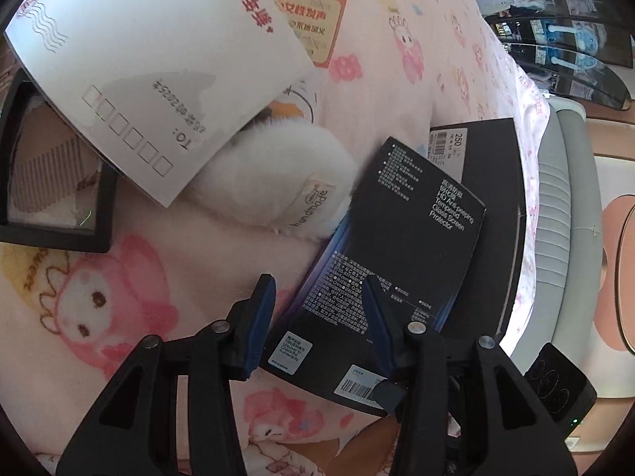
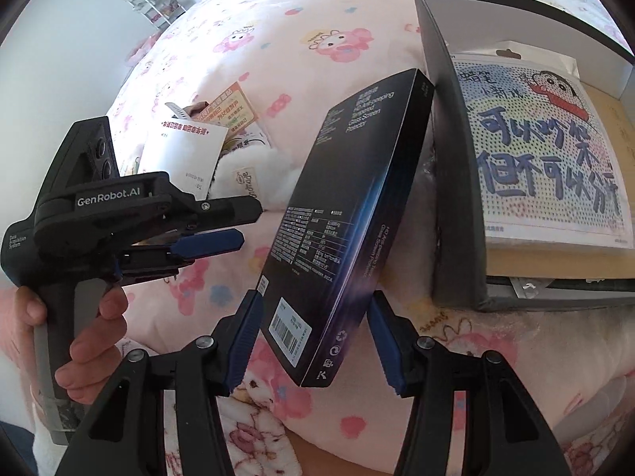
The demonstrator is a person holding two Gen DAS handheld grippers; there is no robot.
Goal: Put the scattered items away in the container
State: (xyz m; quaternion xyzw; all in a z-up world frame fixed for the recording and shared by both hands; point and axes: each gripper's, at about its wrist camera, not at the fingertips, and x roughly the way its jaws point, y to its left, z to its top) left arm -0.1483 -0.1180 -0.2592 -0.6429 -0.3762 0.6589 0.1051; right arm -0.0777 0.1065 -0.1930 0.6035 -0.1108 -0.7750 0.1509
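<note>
Under both grippers spreads a pink cartoon-print blanket (image 2: 325, 39), soft and lumpy, carrying everything else. To the right of the right gripper (image 2: 313, 337) stands the container, a dark open box (image 2: 456, 182), its near wall upright and a printed sheet with a cartoon boy and blue lettering (image 2: 543, 146) lying inside it. Between that gripper's blue-padded fingers (image 2: 246, 337) sits a black screen-protector box (image 2: 349, 214), tilted up on edge and leaning toward the container wall; the left pad seems to touch its lower corner while the right pad stands just clear, so the jaws look spread rather than clamped, and I cannot tell whether they grip it. In the left wrist view the same black package lies just ahead of the left gripper (image 1: 319, 317), whose fingers are parted, one over the blanket and one above the package's lower part, holding nothing. Ahead and to the left of the left gripper a white envelope (image 1: 158, 79) overlaps a white plush toy (image 1: 285, 190) bearing a "handmade" label. Further left of it sits a black-framed display case (image 1: 55, 166). Beyond the envelope lies an orange printed card (image 1: 317, 12). Seen from the right wrist camera, a hand (image 2: 99, 329) grasps the left gripper's handle.
</note>
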